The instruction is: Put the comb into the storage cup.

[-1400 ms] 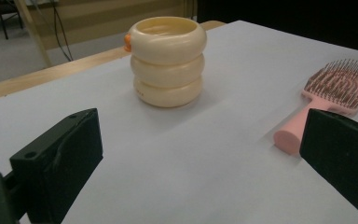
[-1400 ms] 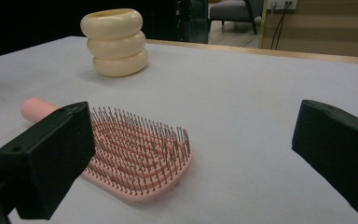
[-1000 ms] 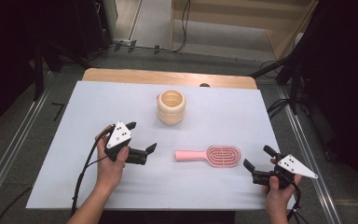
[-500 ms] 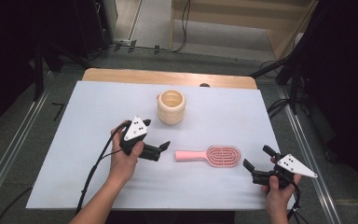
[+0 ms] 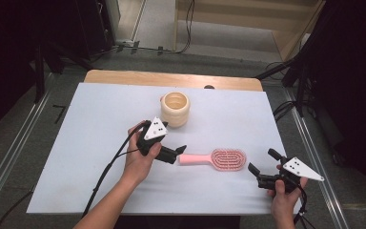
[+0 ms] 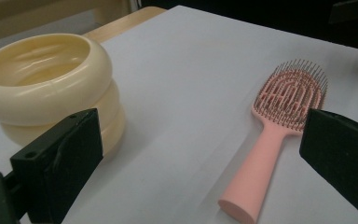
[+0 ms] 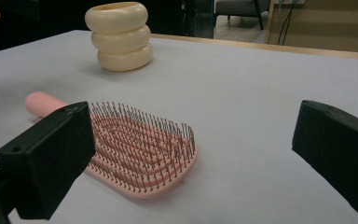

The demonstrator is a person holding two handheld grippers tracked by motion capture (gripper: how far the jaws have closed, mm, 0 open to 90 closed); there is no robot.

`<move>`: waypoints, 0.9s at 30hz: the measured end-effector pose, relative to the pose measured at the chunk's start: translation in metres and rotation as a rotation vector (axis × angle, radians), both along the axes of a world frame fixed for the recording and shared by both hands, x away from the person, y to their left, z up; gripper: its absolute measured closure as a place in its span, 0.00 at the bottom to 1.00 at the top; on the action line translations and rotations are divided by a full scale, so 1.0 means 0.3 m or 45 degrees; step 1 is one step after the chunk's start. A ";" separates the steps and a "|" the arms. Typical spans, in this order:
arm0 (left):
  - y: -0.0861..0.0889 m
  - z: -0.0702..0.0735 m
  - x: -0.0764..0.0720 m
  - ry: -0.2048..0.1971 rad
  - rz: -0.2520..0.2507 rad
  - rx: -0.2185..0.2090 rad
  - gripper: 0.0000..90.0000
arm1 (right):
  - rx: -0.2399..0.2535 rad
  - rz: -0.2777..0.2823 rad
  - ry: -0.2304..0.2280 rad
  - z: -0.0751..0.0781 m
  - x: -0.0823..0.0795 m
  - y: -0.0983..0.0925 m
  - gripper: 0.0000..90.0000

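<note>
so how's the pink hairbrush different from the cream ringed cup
The pink plastic hairbrush lies flat, bristles up; the cream ringed cup stands upright, mouth open. The hairbrush is long and thin with a handle; the cup is squat and round, like three stacked rings. Both rest on the white table, held by neither gripper.

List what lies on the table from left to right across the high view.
Left gripper → cream ringed cup, farther back → pink hairbrush → right gripper.
</note>
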State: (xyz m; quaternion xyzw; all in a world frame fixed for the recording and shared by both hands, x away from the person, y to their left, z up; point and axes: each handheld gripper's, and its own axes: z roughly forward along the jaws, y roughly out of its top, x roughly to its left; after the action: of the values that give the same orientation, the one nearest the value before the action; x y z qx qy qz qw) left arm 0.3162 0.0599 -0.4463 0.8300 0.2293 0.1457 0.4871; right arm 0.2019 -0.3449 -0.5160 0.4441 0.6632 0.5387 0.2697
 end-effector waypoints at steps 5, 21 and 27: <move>-0.030 0.002 0.009 0.011 -0.026 0.032 0.00 | 0.000 0.001 -0.004 0.000 0.001 -0.001 0.00; -0.095 -0.012 0.032 0.043 -0.058 0.125 0.05 | -0.005 0.004 0.000 0.000 0.001 0.001 0.00; -0.122 -0.019 0.041 0.056 -0.072 0.148 0.05 | -0.006 0.009 0.000 0.000 0.002 0.003 0.00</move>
State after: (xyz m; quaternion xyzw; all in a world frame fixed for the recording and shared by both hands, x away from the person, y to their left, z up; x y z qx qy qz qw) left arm 0.3284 0.0234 -0.4520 0.8661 0.2076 0.1267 0.4367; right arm 0.2024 -0.3441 -0.5159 0.4411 0.6662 0.5380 0.2686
